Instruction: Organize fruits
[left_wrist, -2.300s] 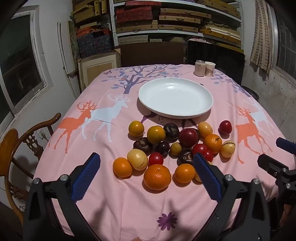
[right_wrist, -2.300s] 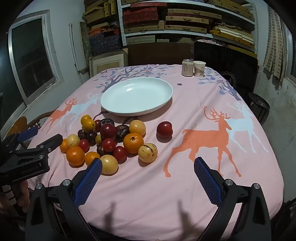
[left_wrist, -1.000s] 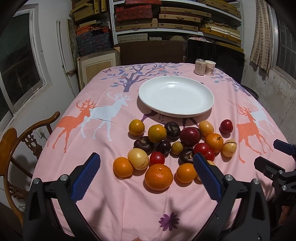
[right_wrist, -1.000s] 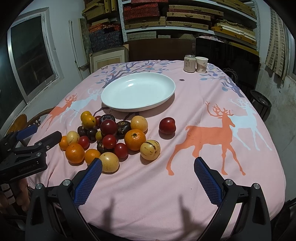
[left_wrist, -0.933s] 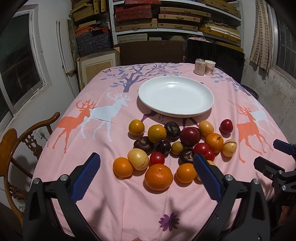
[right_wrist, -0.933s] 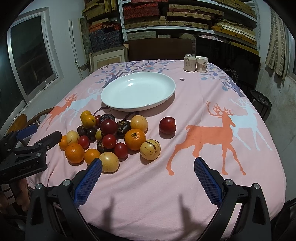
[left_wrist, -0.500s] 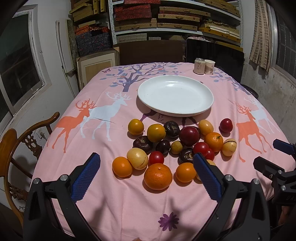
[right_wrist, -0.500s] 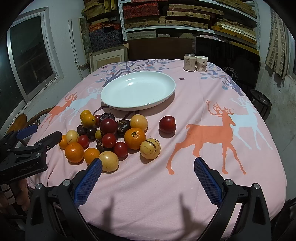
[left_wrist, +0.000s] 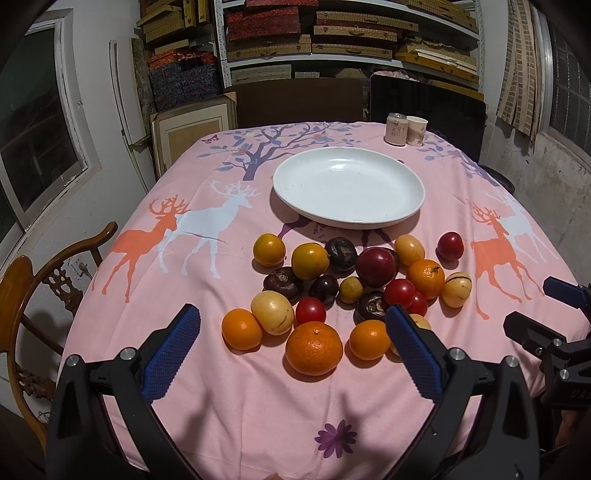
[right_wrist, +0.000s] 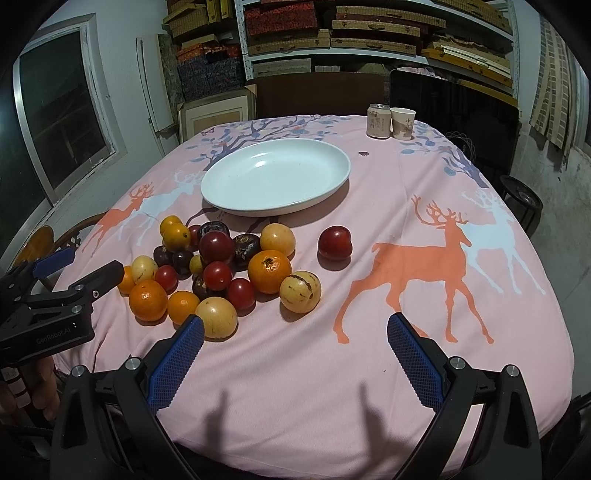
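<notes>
Several fruits lie in a loose pile (left_wrist: 347, 288) on the pink deer-print tablecloth: oranges, red plums, yellow and dark purple ones. A big orange (left_wrist: 314, 348) lies nearest, between the fingers of my left gripper (left_wrist: 291, 350), which is open and holds nothing. One red plum (right_wrist: 334, 243) sits apart to the right of the pile (right_wrist: 221, 269). Behind the fruit stands an empty white plate (left_wrist: 391, 218) (right_wrist: 325, 192). My right gripper (right_wrist: 294, 354) is open over bare cloth, right of the pile, nothing between its pads.
A drink can (right_wrist: 378, 121) and a paper cup (right_wrist: 402, 123) stand at the table's far right. A wooden chair (left_wrist: 40, 280) is at the left edge. Shelves with stacked boxes (left_wrist: 332, 33) and a dark chair back (right_wrist: 454, 110) lie behind the table.
Both grippers have crept slightly forward toward the fruit and stay open. The fruits and plate have not moved.
</notes>
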